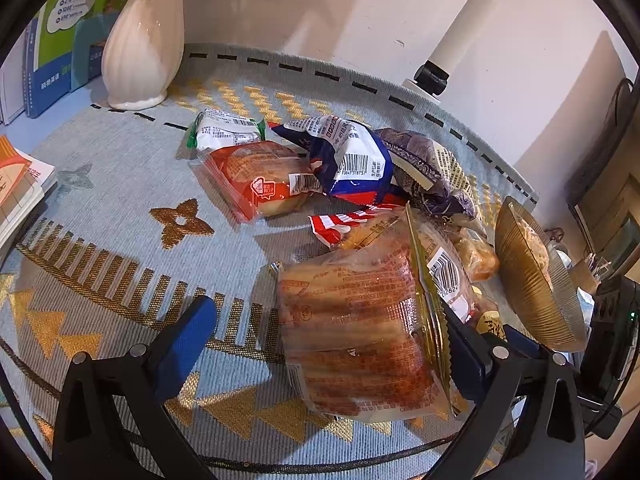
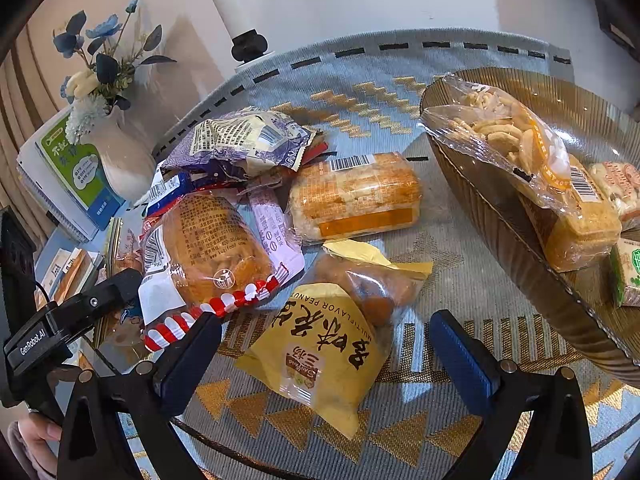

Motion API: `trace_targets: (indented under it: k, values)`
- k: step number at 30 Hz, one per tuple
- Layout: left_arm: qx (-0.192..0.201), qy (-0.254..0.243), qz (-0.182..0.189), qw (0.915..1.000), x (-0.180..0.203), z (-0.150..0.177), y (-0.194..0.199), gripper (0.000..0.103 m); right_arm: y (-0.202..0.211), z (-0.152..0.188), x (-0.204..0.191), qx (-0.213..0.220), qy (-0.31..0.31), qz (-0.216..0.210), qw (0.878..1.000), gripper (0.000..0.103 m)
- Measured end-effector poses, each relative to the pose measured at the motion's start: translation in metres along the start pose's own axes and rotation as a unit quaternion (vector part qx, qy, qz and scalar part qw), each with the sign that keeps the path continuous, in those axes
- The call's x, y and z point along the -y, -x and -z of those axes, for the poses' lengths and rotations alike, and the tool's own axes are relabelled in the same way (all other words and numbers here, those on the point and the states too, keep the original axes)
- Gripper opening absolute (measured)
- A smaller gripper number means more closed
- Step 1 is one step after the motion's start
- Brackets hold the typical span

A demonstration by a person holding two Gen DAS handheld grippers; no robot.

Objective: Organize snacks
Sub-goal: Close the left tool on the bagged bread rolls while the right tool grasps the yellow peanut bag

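Observation:
Snack packs lie piled on a grey-blue patterned cloth (image 1: pixel 120 184). My left gripper (image 1: pixel 332 344) is open, its jaws on either side of a large clear pack of orange-brown bread (image 1: pixel 356 332). Beyond lie a red bun pack (image 1: pixel 256 180), a green-white pack (image 1: pixel 228 130), a blue-white bag (image 1: pixel 352 160) and a purple bag (image 1: pixel 424 168). My right gripper (image 2: pixel 324 356) is open over a yellow peanut bag (image 2: pixel 320 352). A brown ribbed glass bowl (image 2: pixel 520 248) at the right holds several packs, topmost a rice-cracker bag (image 2: pixel 504 136). An orange cake pack (image 2: pixel 356 196) lies mid-table.
A white vase (image 1: pixel 136 48) with blue flowers (image 2: pixel 96 56) stands at the back left beside green-blue books (image 1: pixel 64 40). More books (image 1: pixel 20 188) lie at the left edge. A white lamp post (image 1: pixel 460 28) with a black clamp stands by the wall.

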State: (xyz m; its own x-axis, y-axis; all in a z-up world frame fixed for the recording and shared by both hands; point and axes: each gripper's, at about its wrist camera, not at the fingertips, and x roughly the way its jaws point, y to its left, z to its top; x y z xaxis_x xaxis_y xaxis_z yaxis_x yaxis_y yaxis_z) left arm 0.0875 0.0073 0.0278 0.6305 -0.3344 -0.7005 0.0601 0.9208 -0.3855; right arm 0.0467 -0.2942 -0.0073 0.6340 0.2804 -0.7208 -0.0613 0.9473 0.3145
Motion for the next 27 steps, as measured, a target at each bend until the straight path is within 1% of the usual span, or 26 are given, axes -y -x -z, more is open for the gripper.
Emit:
trace_targets:
  k: [2, 3, 4, 5, 6, 7, 8, 9, 10, 12, 17, 21, 24, 27]
  values:
    - [-0.01, -0.011, 0.0, 0.9999, 0.002, 0.001, -0.001, 0.103, -0.005, -0.001, -0.001, 0.0, 0.0, -0.001, 1.0, 0.103]
    - [-0.018, -0.025, 0.002, 0.9995, 0.006, 0.003, -0.003, 0.102, -0.006, 0.0, -0.002, 0.001, -0.002, -0.003, 1.0, 0.103]
    - [-0.024, -0.036, 0.008, 0.999, 0.009, 0.005, -0.004, 0.098, -0.006, 0.0, -0.002, 0.002, -0.004, -0.006, 1.0, 0.103]
    - [-0.031, -0.054, 0.021, 0.9978, 0.014, 0.009, -0.007, 0.091, -0.005, 0.0, -0.001, 0.003, -0.006, -0.009, 1.0, 0.103]
    - [-0.039, -0.071, 0.033, 0.9962, 0.021, 0.014, -0.01, 0.068, -0.004, 0.0, -0.001, 0.006, -0.008, -0.01, 1.0, 0.096]
    - [-0.039, -0.085, 0.024, 0.9953, 0.025, 0.019, -0.013, 0.067, -0.003, 0.0, -0.003, 0.009, -0.007, -0.012, 1.0, 0.085]
    - [-0.032, -0.102, 0.01, 0.9942, 0.03, 0.023, -0.013, 0.066, -0.003, 0.001, -0.002, 0.011, -0.008, -0.011, 1.0, 0.058]
    - [-0.027, -0.112, 0.004, 0.9933, 0.033, 0.024, -0.012, 0.065, -0.003, 0.0, -0.002, 0.009, -0.01, -0.018, 1.0, 0.057]
    - [-0.021, -0.111, 0.006, 0.9936, 0.033, 0.025, -0.01, 0.063, -0.003, 0.0, -0.001, 0.011, -0.013, -0.026, 1.0, 0.057]
    - [-0.006, -0.096, 0.011, 0.9953, 0.025, 0.025, -0.004, 0.063, -0.003, 0.0, 0.003, 0.012, -0.021, -0.044, 0.999, 0.056]
    - [0.007, -0.079, -0.007, 0.9968, 0.017, 0.023, 0.001, 0.063, -0.004, 0.0, 0.008, 0.012, -0.029, -0.094, 0.995, 0.054]
    - [0.033, -0.07, -0.015, 0.9969, 0.015, 0.022, 0.007, 0.063, -0.005, 0.002, 0.012, 0.013, -0.041, -0.122, 0.992, 0.053]
    - [0.048, -0.06, -0.026, 0.9967, 0.011, 0.02, 0.011, 0.063, -0.001, 0.006, 0.018, 0.017, -0.063, -0.131, 0.989, 0.052]
    - [0.047, -0.048, -0.029, 0.9973, 0.006, 0.019, 0.01, 0.063, 0.004, 0.01, 0.022, 0.019, -0.077, -0.121, 0.989, 0.052]
